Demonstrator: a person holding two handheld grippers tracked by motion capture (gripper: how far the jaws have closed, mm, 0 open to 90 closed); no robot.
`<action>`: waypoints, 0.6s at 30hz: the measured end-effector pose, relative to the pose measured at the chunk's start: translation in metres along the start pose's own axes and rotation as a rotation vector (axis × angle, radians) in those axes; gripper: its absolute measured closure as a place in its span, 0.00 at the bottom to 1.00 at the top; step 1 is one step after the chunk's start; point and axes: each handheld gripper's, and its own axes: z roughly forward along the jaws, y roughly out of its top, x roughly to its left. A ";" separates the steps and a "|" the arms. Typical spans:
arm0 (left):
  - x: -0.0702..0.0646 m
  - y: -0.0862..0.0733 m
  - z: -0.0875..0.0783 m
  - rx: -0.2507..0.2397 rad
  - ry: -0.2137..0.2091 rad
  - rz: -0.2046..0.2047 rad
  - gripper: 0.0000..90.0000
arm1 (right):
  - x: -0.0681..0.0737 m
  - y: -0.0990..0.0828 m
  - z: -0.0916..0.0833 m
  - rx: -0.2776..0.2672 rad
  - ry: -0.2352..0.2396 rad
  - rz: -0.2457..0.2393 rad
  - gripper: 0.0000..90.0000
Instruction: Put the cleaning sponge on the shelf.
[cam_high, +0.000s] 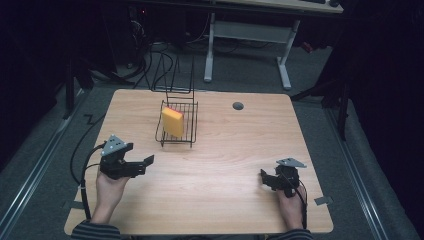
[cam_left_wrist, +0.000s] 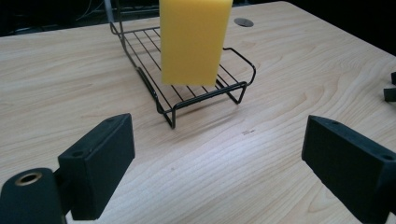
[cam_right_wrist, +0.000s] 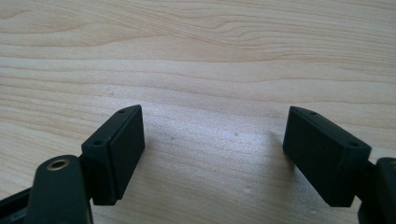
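A yellow sponge (cam_high: 173, 121) stands upright in a black wire rack (cam_high: 186, 136) at the table's middle back. My left gripper (cam_high: 142, 165) rests low at the table's front left, pointing toward the rack, well short of it. In the left gripper view the jaws of the left gripper (cam_left_wrist: 219, 158) stand open over bare wood, with the sponge (cam_left_wrist: 194, 39) and the rack (cam_left_wrist: 205, 91) ahead. My right gripper (cam_high: 265, 179) sits at the front right, pointing left. Its jaws (cam_right_wrist: 212, 154) are open with nothing between them.
A round grey grommet (cam_high: 238, 106) is set in the wooden table (cam_high: 225, 160) to the right of the rack. A black cable (cam_high: 82, 175) trails off the table's left edge. A white desk frame (cam_high: 285, 65) stands on the floor beyond the table.
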 end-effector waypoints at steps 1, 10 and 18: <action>0.000 -0.002 0.000 0.002 0.001 -0.002 0.11 | 0.000 0.000 0.000 0.000 0.000 0.001 0.23; 0.002 -0.021 0.003 0.030 -0.006 -0.019 0.13 | 0.001 0.000 0.000 0.005 0.000 0.016 0.23; 0.005 -0.037 0.009 0.054 -0.005 -0.038 0.14 | 0.001 0.000 0.000 0.003 0.000 0.011 0.23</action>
